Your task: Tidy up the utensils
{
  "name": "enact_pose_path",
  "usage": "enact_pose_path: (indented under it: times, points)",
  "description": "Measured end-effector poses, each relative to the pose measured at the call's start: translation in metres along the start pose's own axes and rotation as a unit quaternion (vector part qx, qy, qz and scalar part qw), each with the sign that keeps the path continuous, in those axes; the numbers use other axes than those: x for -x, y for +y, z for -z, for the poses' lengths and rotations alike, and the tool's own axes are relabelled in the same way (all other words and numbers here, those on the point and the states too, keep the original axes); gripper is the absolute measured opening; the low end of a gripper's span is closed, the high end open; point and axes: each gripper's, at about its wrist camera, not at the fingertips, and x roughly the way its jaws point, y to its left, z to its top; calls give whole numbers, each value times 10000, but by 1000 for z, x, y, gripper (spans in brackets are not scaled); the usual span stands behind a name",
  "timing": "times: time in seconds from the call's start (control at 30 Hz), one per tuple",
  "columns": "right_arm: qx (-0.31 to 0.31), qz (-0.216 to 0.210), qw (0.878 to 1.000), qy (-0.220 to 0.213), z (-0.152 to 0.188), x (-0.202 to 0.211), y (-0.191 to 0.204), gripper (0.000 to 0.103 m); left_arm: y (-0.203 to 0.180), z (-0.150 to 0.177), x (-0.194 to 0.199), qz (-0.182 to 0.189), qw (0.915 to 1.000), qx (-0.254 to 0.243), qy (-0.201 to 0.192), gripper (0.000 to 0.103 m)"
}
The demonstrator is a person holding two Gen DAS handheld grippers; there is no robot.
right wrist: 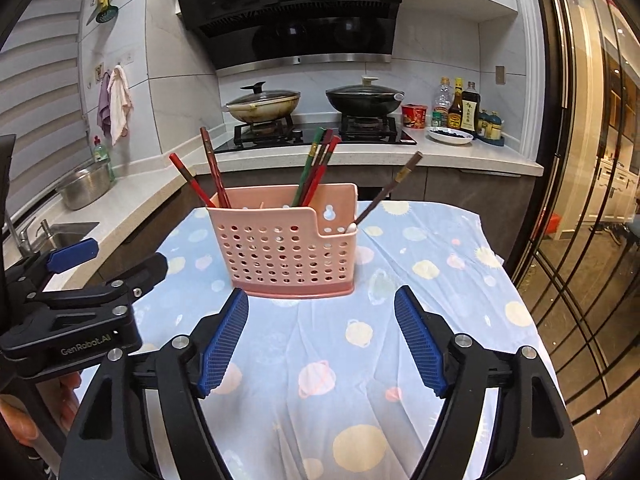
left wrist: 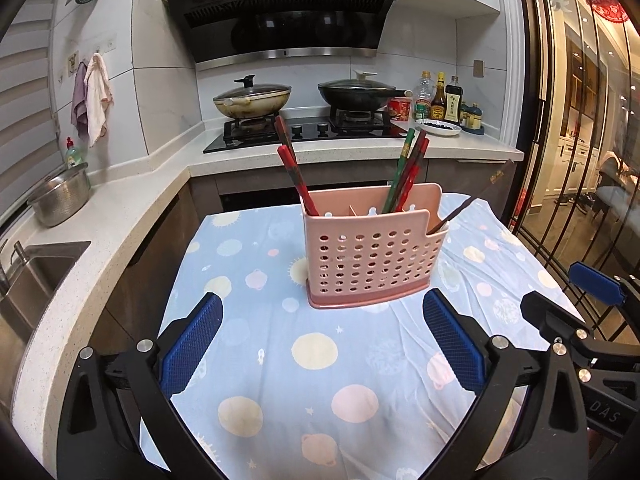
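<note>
Both my grippers are empty and stand near the front of the pink holder: the left gripper has its jaws wide apart, and the right gripper is also open, with nothing between the pads. The holder stands upright on the blue cloth of the table. Its chopsticks lean in three groups: two at the left end, a bundle in the middle, and one dark stick in the low side pocket at the right. I think they lean outward because the compartments are wide. No utensil lies loose on the cloth, so the sorting looks nearly finished.
</note>
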Motion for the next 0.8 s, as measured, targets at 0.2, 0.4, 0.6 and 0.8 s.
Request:
enact_pose_path:
  times: [0.2, 0.4, 0.6, 0.8]
  points:
    - [-30, 159, 9999, -29, 10, 5, -11, 82, 3, 10, 3, -20, 9998, 157, 109, 96]
    - [-73, 200, 9998, -31, 16, 9, -19, 84, 6, 19, 5, -72, 9994, 287, 205, 96]
    - [-274, 18, 9994, 221, 26, 7, -28, 87, 7, 28, 8, -141, 9990, 331, 250, 96]
    - [-262, 198, 9993, 154, 31, 11, -31, 91, 5, 32, 10, -175, 9990, 312, 266, 96]
